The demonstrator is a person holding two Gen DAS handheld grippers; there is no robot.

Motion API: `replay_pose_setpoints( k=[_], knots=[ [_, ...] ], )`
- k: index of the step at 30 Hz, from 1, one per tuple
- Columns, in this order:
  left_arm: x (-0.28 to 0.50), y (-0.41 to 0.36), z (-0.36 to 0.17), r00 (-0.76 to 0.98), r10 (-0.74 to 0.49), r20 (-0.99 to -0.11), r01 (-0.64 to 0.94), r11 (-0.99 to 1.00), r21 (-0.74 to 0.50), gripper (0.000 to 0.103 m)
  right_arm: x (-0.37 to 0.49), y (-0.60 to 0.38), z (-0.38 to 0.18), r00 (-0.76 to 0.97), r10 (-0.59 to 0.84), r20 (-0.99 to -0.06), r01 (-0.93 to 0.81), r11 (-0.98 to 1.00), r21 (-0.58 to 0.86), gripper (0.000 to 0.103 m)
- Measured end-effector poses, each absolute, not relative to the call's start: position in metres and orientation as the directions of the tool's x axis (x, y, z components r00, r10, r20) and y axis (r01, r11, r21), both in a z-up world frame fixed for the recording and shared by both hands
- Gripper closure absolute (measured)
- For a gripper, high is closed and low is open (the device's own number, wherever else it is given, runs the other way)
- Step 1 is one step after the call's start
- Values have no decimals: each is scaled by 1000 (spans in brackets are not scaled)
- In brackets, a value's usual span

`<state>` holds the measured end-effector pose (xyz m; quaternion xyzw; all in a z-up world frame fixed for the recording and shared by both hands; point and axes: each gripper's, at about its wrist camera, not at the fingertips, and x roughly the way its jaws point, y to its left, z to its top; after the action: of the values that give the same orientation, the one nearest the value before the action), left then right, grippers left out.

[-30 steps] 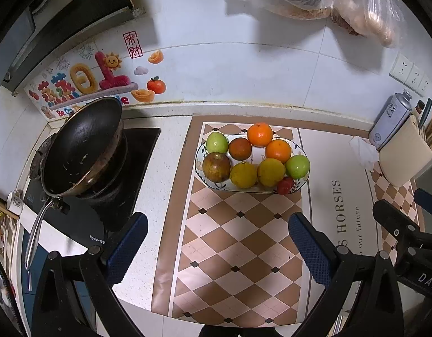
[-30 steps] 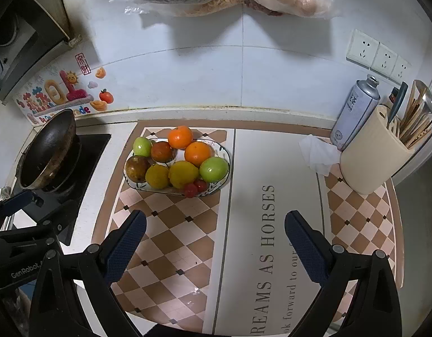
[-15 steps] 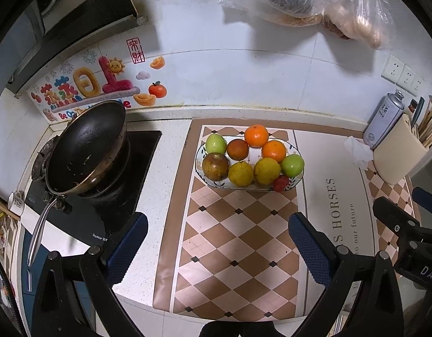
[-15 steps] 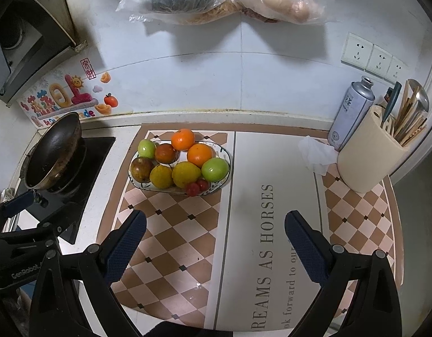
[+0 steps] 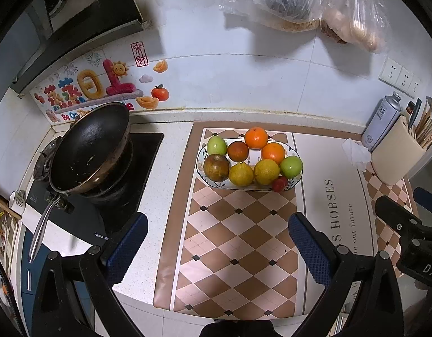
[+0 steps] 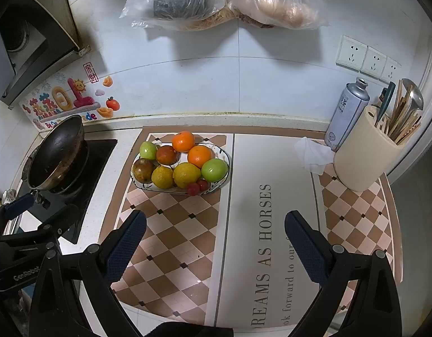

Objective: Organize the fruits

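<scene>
Fruit bowl (image 5: 200, 165) on mat; wok (image 5: 89, 148) left, utensil holder (image 6: 364, 163) right; both tongs spread, empty.

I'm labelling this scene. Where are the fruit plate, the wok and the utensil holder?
fruit plate (image 6: 225, 156): right wrist view, bare right rim.
wok (image 5: 89, 148): left wrist view, dark inner surface.
utensil holder (image 6: 362, 154): right wrist view, cream front wall.

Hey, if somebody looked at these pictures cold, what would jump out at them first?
Probably the bowl heaped with oranges, lemons and green apples, mid-counter on the checkered mat. Next, the black wok tilted on the stove at left, and both grippers, left and right, wide open in the foreground.
</scene>
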<state>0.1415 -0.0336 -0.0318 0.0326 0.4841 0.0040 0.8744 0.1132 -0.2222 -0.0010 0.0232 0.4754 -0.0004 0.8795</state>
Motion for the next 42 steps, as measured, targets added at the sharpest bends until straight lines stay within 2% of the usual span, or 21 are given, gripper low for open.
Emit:
replay_pose_setpoints(
  k=[42],
  knots=[
    [120, -31, -12, 564, 30, -825, 20, 999, 50, 0, 86, -222, 12, 563, 30, -826, 22, 998, 52, 2]
  ],
)
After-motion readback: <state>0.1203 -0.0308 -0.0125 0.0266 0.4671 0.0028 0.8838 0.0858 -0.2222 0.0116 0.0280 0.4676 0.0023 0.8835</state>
